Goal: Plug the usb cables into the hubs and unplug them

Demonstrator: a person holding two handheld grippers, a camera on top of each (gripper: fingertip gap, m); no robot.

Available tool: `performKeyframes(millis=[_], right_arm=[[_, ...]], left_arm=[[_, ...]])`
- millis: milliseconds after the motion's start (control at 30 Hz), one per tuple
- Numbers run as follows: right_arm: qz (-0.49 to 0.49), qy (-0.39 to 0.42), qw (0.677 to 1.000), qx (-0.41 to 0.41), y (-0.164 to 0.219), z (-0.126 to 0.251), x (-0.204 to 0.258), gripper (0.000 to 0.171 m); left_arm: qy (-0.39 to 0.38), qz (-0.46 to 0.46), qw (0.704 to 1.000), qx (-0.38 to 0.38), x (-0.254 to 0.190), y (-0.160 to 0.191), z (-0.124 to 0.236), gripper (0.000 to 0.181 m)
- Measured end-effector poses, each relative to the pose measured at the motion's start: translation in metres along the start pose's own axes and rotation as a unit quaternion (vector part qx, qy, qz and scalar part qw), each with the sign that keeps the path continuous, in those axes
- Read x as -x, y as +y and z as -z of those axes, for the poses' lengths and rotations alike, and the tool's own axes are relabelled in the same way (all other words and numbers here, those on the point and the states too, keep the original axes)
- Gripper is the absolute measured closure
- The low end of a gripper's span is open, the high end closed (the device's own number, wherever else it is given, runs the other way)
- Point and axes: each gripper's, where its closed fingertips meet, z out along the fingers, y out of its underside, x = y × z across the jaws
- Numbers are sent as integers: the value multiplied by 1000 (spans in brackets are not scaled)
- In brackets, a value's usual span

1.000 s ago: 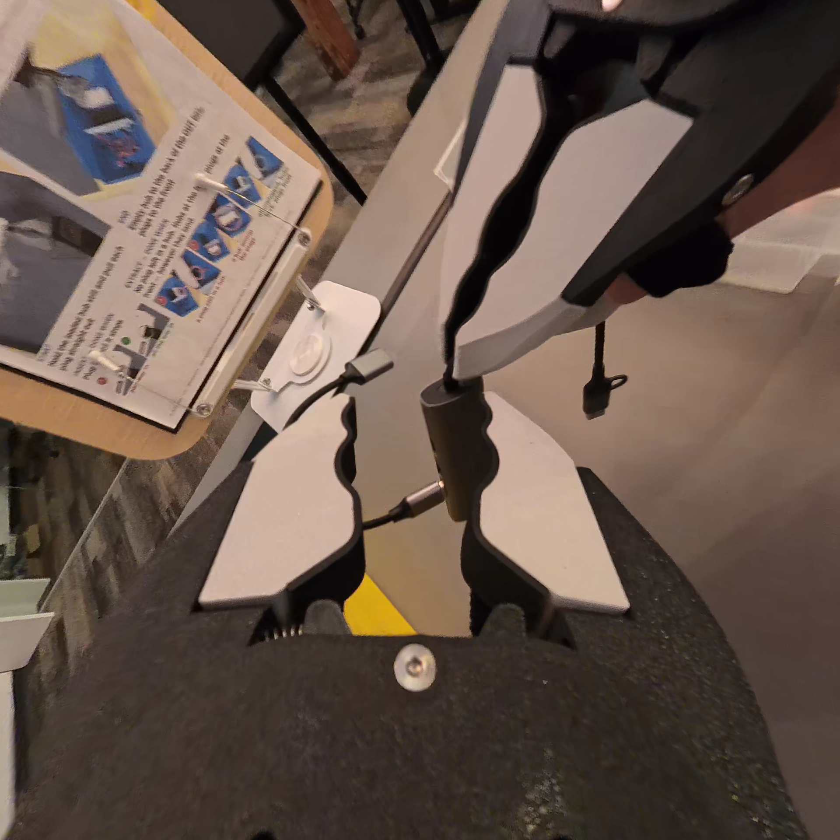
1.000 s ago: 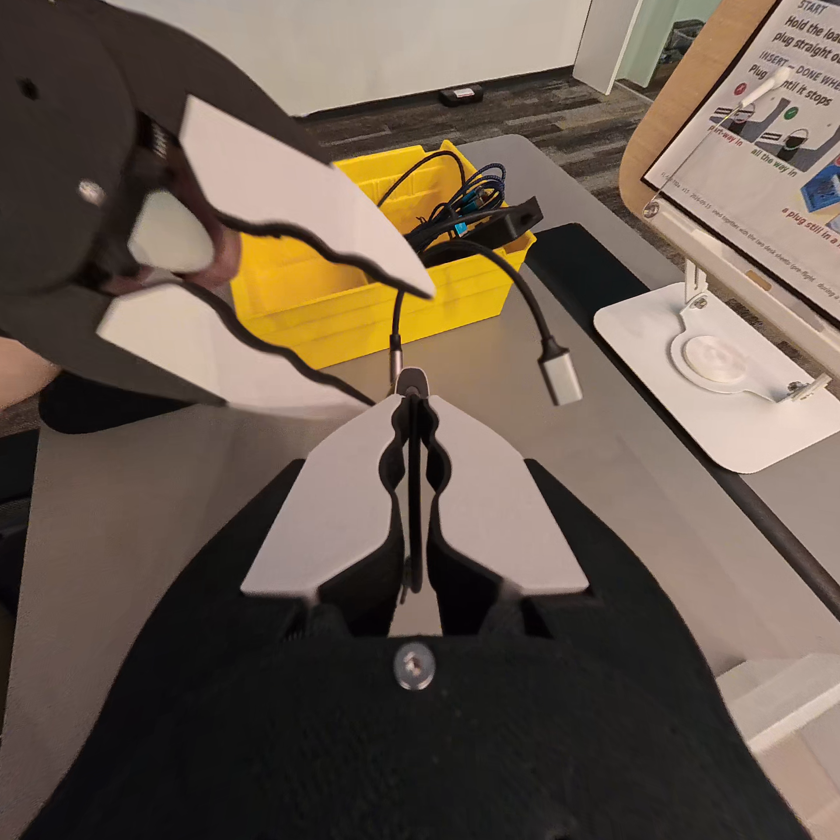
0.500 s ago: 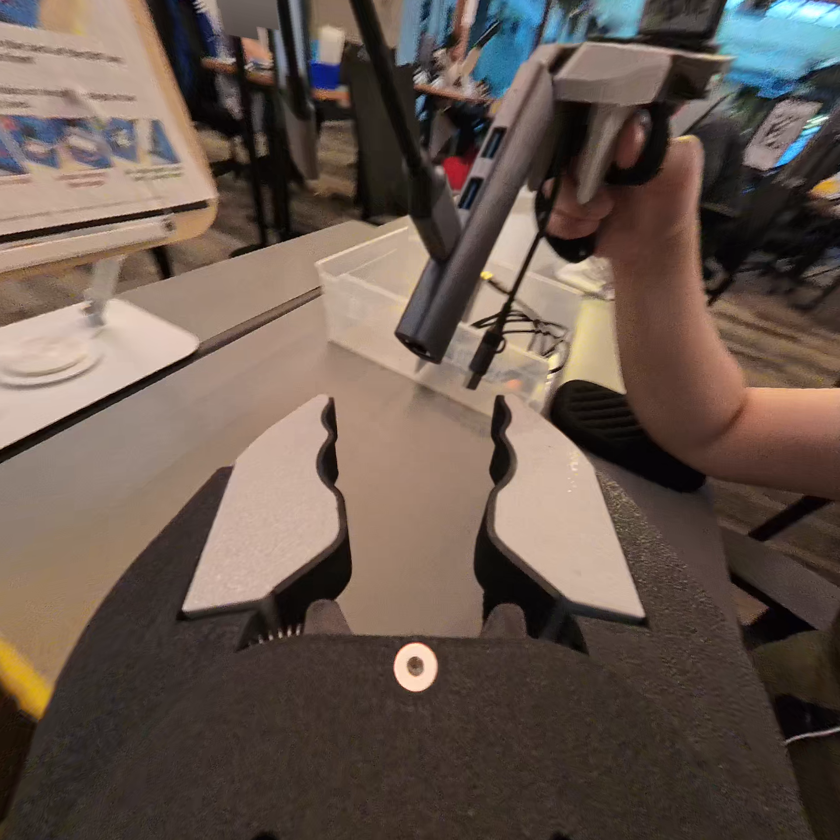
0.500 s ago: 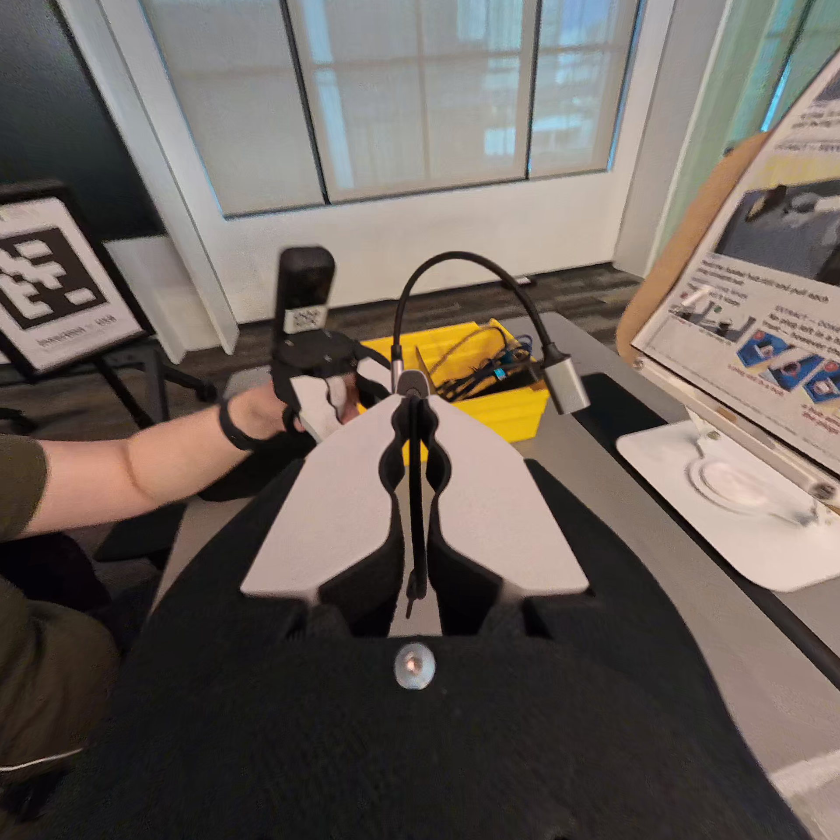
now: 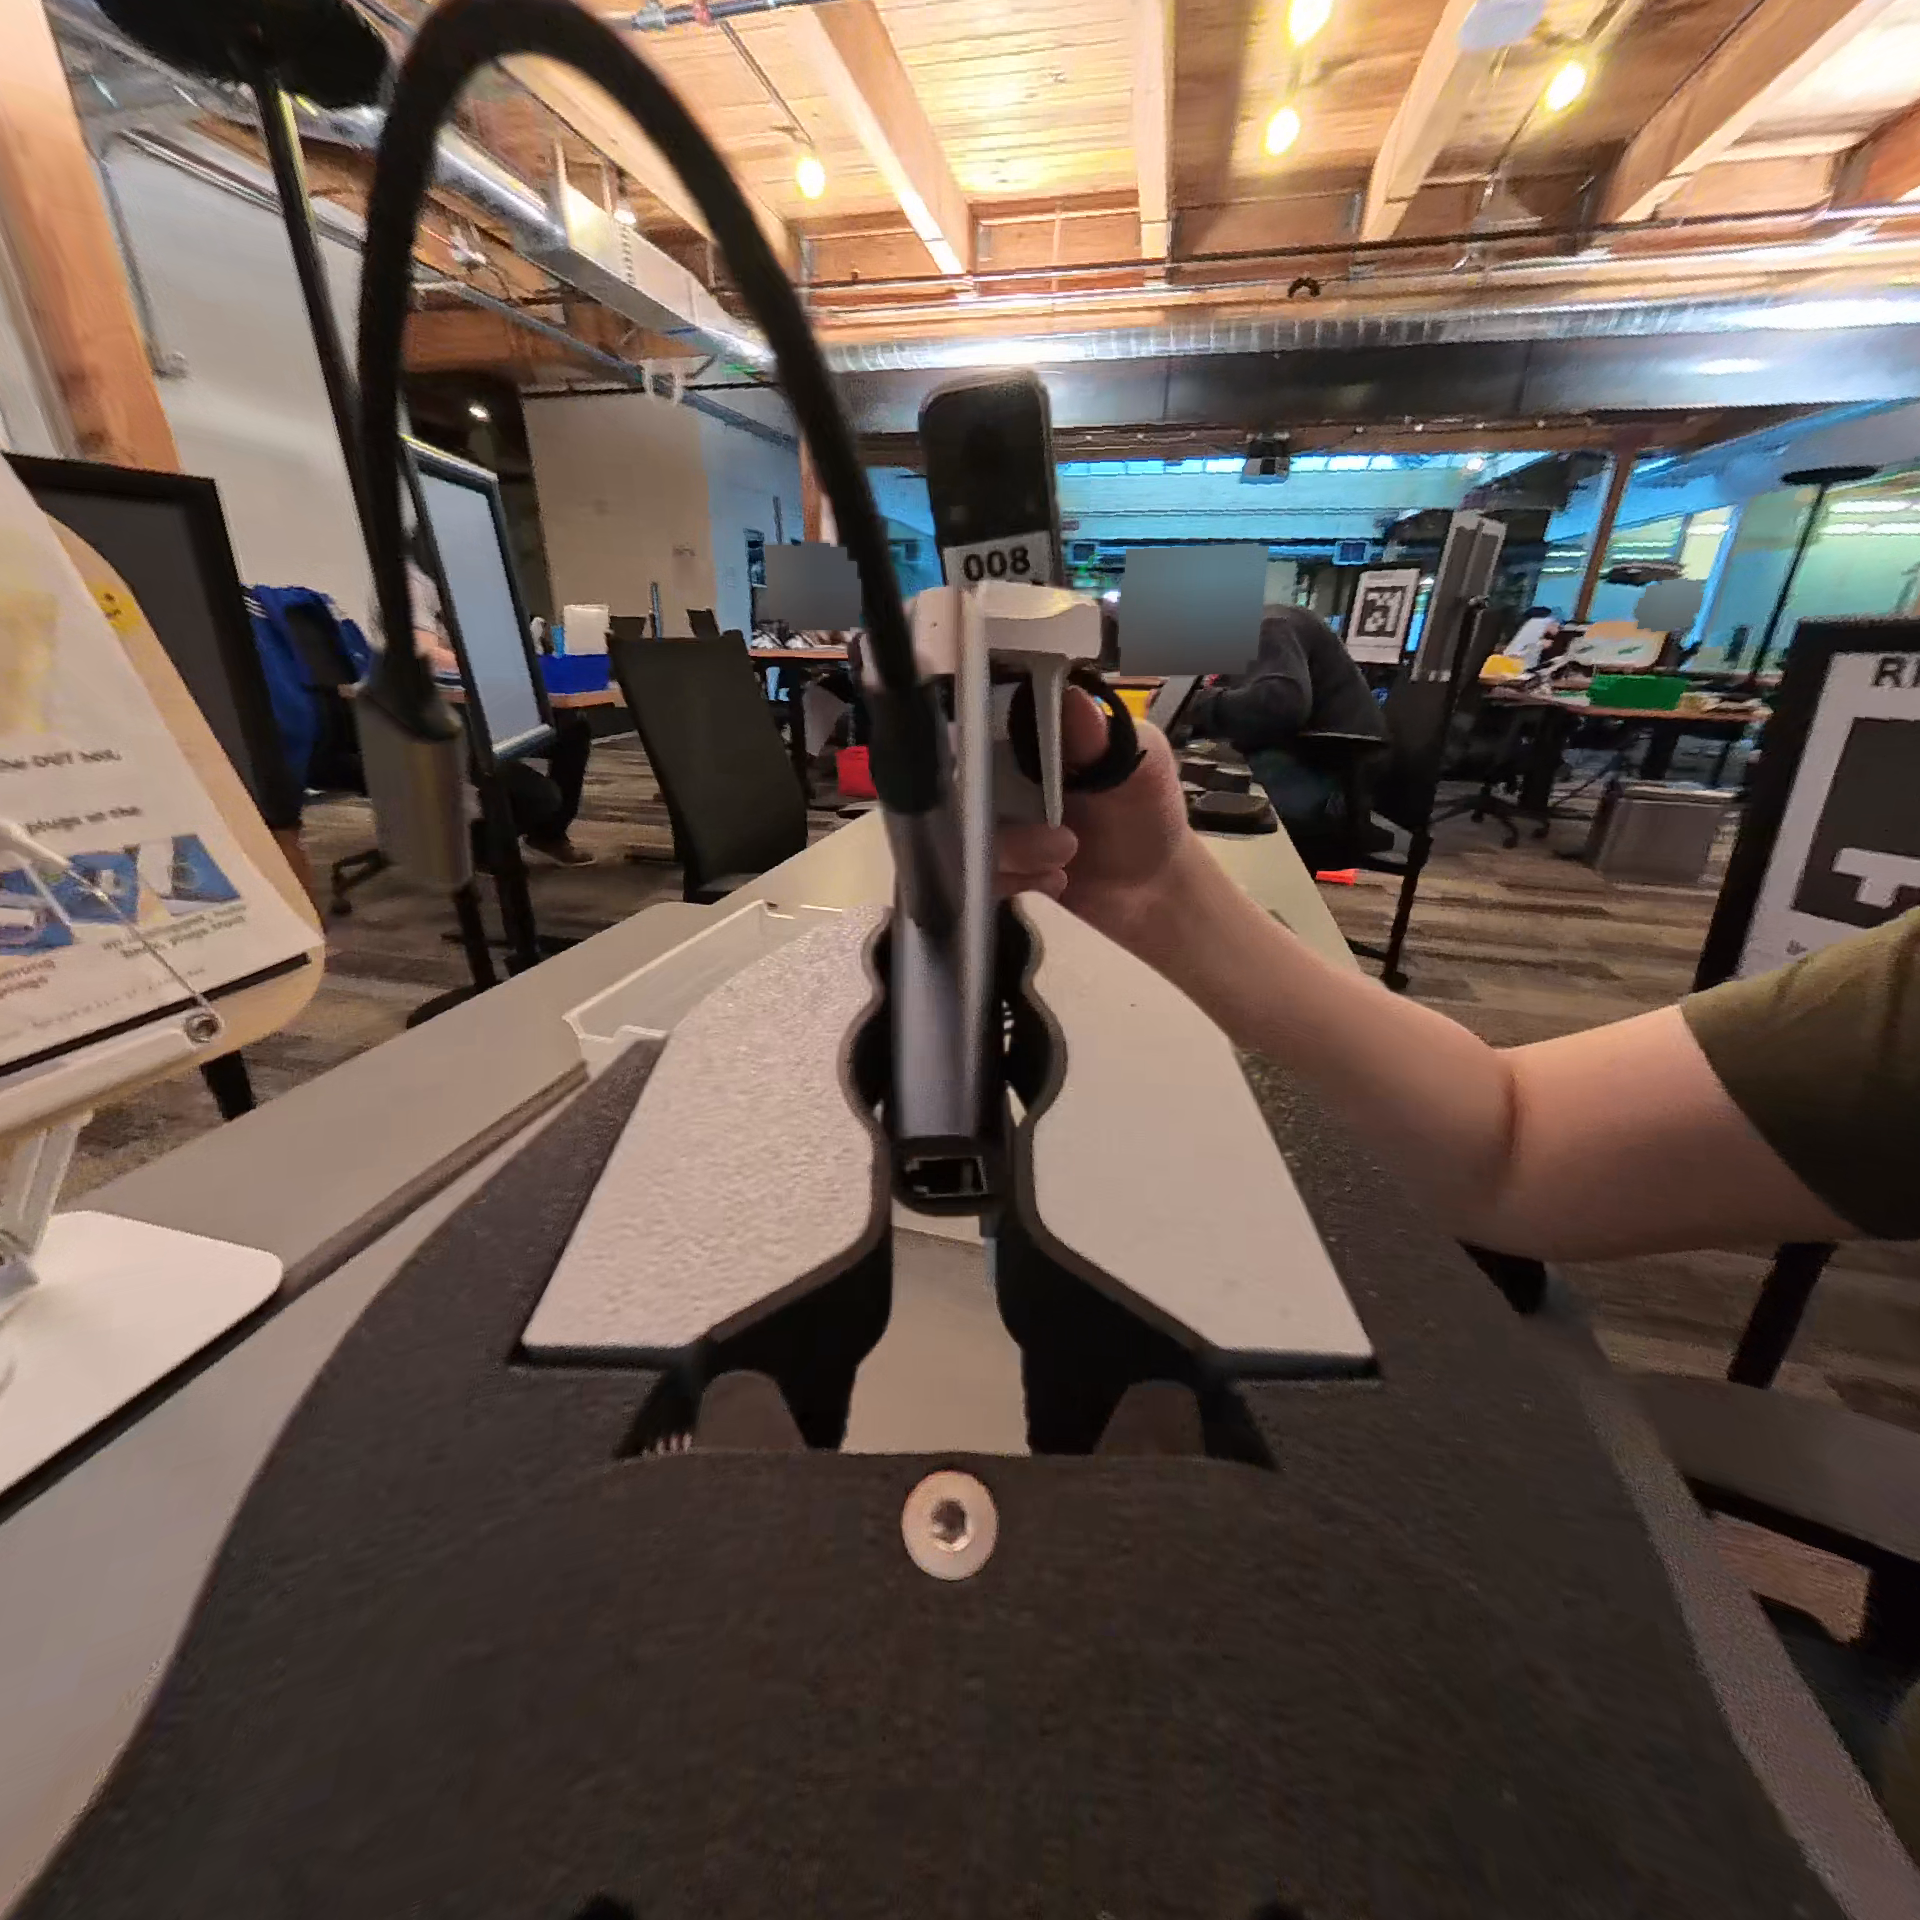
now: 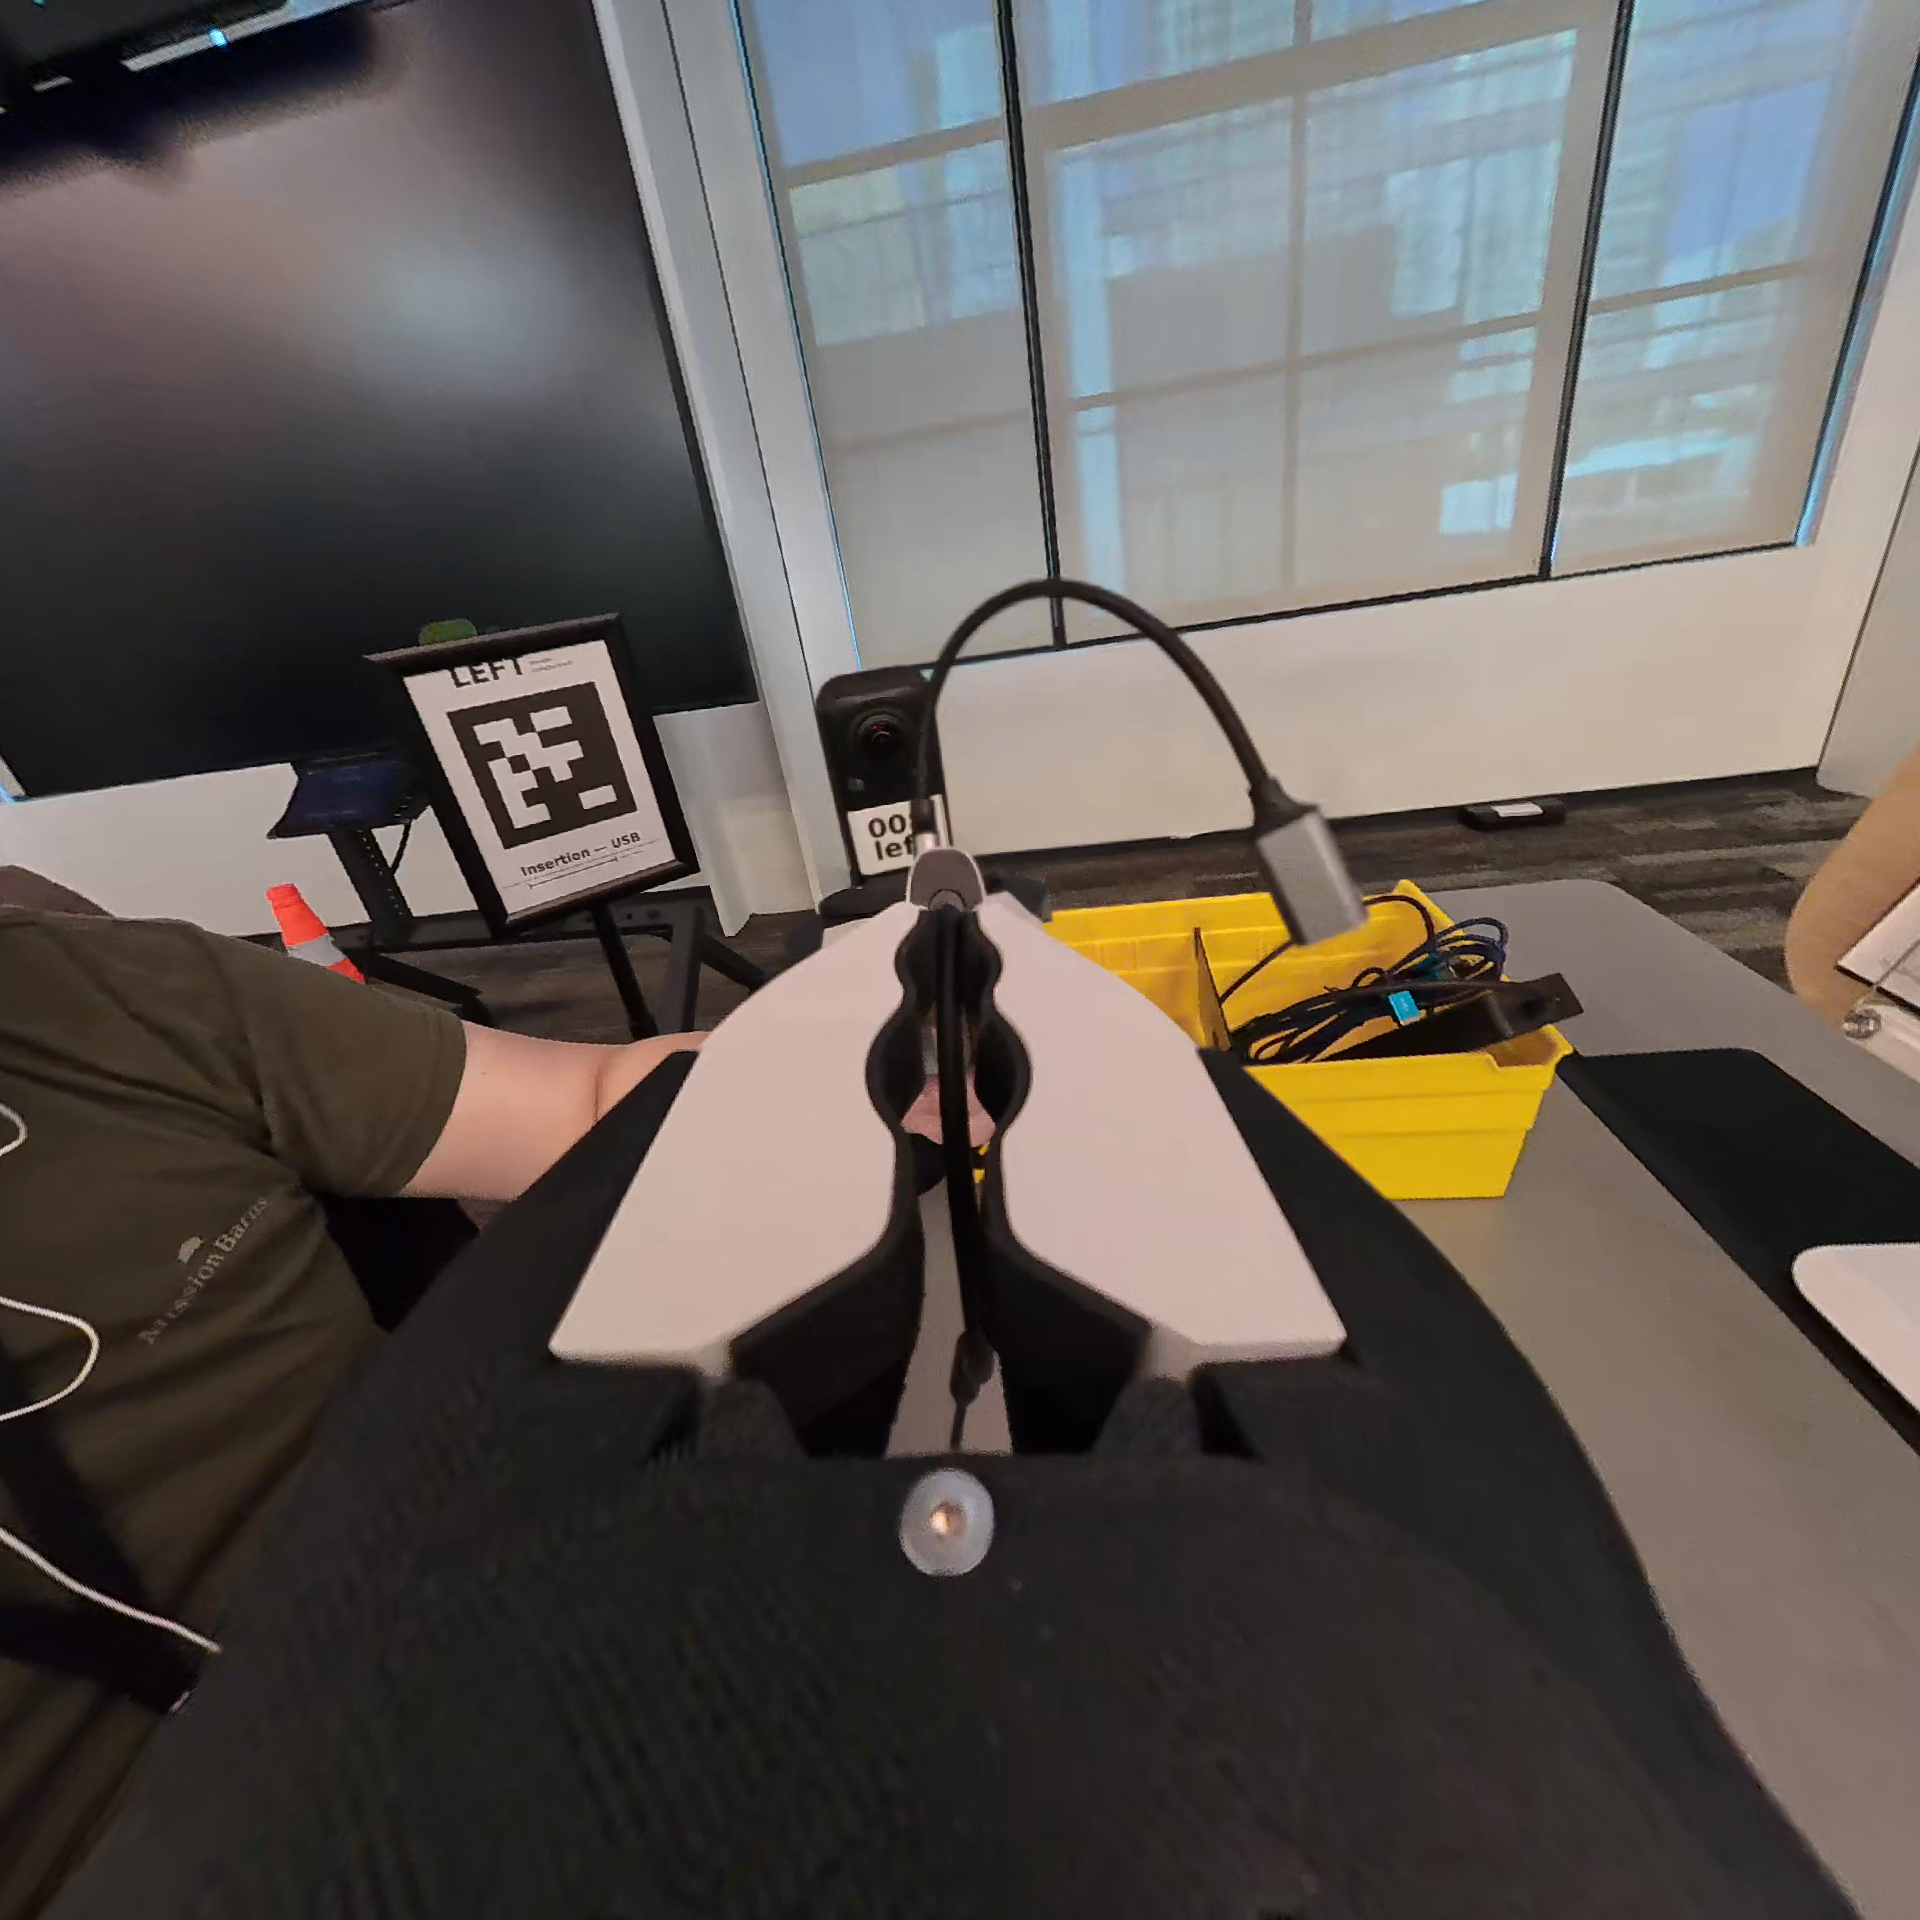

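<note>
1. At the far left of my left wrist view, an instruction board stands on a white stand base on the grey table.
2. Beside it, a grey plug hangs in the air at the end of a black lead that arches up and over to the hub.
3. In the middle, my left gripper has its fingers closed around the grey hub, which stands nearly upright between them with an open port facing the camera.
4. Just behind the hub, the right gripper is held by a hand, its forearm reaching in from the right.
5. In the right wrist view, a person's sleeve shows at left, with a framed marker sign behind it.
6. In the centre, my right gripper has its fingers pinched shut on a thin black cable that runs down between them; the hub's rounded end sits right at the tips.
7. To the right, the hub's lead curves over to its grey plug, hanging above a yellow bin of tangled cables on the table.
</note>
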Motion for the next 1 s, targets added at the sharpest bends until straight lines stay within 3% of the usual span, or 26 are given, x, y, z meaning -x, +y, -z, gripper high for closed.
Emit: performKeyframes(millis=[167, 267, 433, 533, 667, 867, 1000], right_arm=[[18, 2, 1000, 11, 7, 2, -5, 164], [95, 38, 995, 20, 5, 6, -7, 139], [238, 57, 956, 161, 49, 0, -4, 123], [266, 32, 949, 165, 59, -10, 3, 134], [245, -10, 949, 199, 73, -6, 8, 151], [299, -44, 943, 136, 60, -6, 24, 152], [312, -59, 942, 107, 56, -4, 28, 152]], left_arm=[[-30, -44, 998, 43, 4, 4, 4, 165], [-51, -74, 992, 85, 8, 9, 7, 165], [-70, -173, 965, 184, 6, 26, 9, 165], [-66, -223, 946, 226, 1, 34, 5, 165], [-39, -227, 944, 234, -9, 40, 0, 164], [-3, -218, 960, 178, -21, 28, -6, 164], [-5, -240, 960, 140, -24, 17, -12, 155]])
